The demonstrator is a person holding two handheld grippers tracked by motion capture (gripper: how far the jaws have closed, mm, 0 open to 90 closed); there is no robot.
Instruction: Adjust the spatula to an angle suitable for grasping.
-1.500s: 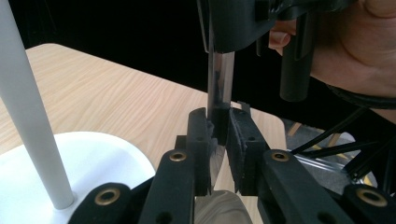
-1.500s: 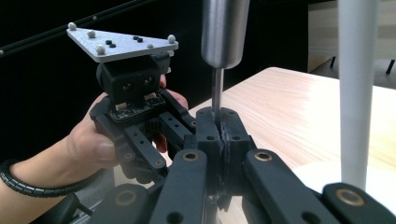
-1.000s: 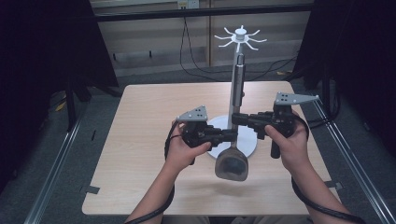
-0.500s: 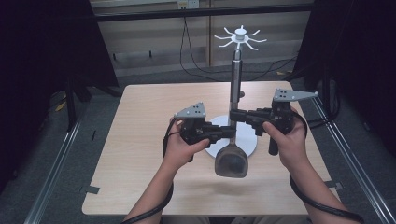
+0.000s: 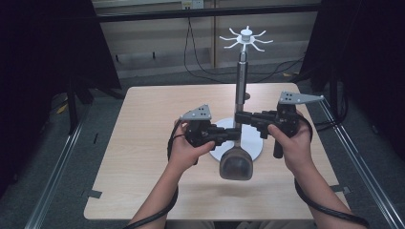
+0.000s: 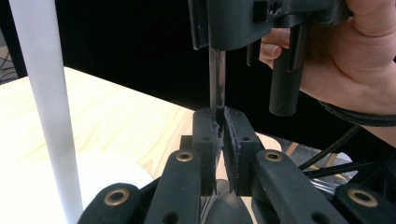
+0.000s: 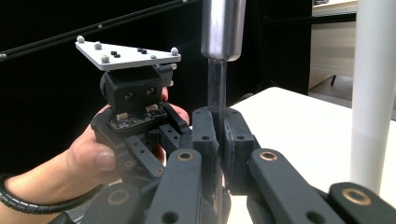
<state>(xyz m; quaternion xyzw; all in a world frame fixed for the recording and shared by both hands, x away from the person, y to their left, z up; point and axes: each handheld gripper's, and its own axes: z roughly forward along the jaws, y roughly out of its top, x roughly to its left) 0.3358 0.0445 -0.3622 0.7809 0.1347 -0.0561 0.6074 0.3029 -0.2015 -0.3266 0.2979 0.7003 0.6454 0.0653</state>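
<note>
High view: a long-handled utensil (image 5: 236, 157) (apparently a ladle or spatula, its dark broad head hanging lowest) was held upright above the desk (image 5: 143, 143), just in front of the white pole (image 5: 241, 90) of a hanging rack whose round base (image 5: 253, 148) rested on the desk. The left tongs (image 5: 234, 135) were clenched on the thin dark shank just above the head, while the right tongs (image 5: 240, 118) were clenched on the same shank higher up, just under the metal handle; two grips, one over the other, presumably kept the utensil from swinging and let it be steered as one rigid piece. In the left gripper view, the left tongs (image 6: 223, 140) were seen closed on the shank (image 6: 217, 79), with the right gripper and hand (image 6: 355, 60) directly above. In the right gripper view, the right tongs (image 7: 220, 140) were closed below the metal handle (image 7: 223, 28), the left hand (image 7: 88, 163) beyond. The spoked hook crown (image 5: 246, 37) stood well above the utensil; hanging was judged not yet done.
</note>
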